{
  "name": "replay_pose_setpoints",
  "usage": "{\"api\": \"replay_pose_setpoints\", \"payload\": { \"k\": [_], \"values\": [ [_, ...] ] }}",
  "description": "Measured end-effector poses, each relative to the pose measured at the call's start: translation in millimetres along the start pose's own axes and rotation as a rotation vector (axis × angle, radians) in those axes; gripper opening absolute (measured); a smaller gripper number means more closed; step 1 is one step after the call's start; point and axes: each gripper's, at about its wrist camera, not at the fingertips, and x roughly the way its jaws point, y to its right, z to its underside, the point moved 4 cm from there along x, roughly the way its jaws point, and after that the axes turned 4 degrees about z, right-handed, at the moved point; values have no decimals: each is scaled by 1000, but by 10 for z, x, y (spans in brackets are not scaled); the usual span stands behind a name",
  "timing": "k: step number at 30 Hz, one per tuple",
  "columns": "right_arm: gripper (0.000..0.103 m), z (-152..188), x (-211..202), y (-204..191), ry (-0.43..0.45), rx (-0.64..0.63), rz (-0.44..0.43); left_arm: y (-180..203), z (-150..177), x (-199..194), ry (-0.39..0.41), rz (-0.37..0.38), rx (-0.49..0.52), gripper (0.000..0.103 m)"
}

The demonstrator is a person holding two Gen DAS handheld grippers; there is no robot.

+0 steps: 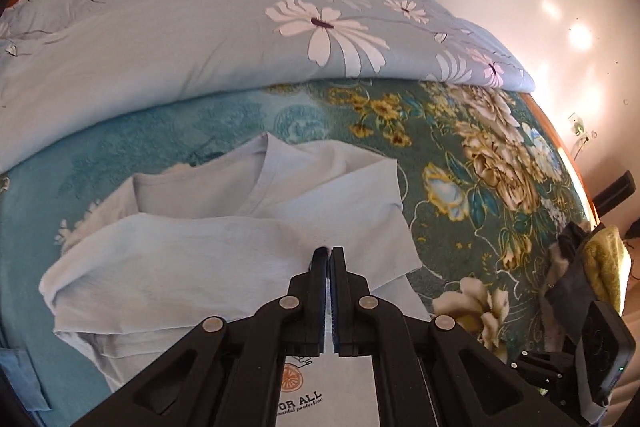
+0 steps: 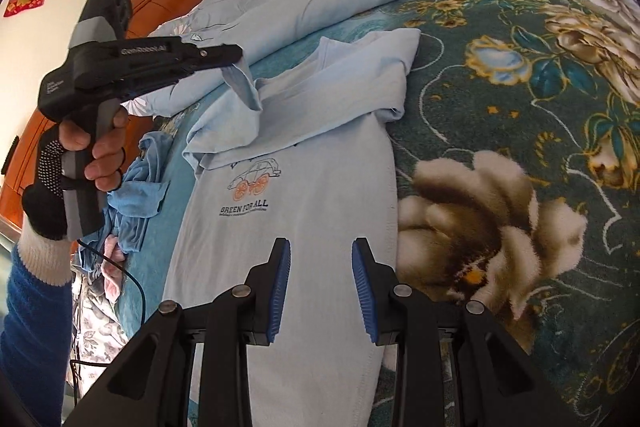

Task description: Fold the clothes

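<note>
With the pale blue T-shirt (image 2: 304,195) spread near the bed's (image 2: 520,155) front edge, the left claw (image 2: 236,61) pinches its sleeve while the right claw (image 2: 320,247) hovers parted and empty, so the thin cloth could slip free and bunch.

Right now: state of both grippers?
Left gripper: shut on the shirt sleeve, lifted.
Right gripper: open, empty, over the shirt.

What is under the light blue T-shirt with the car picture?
The T-shirt lies on a green flowery blanket spread over the bed. The blanket shows all around it, but the part right beneath the shirt is covered.
</note>
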Motion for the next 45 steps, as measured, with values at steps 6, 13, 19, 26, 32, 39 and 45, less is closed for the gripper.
{"api": "replay_pose_setpoints", "payload": {
  "k": [6,13,19,26,32,39,45],
  "values": [
    [33,-70,122,24,2,0,-12,-64,121,144,-37,131,-38,38],
    [33,-422,364,-177,61,-29,-65,-565,328,-627,146,109,-71,60],
    [33,-903,780,-222,62,49,-47,-1626,889,-1052,231,-124,-200,64],
    [33,-1073,1158,-85,26,203,11,-2149,1283,-927,206,-130,-297,64],
    [8,-1069,1265,-213,24,246,12,-2210,1263,-718,190,-119,-299,64],
    [7,-1622,675,-1140,134,61,-47,-2259,1210,-562,216,-156,-293,64],
    [7,-1965,-28,-1947,267,-197,-12,-2379,1304,-645,277,-250,-360,63]
  ]
}}
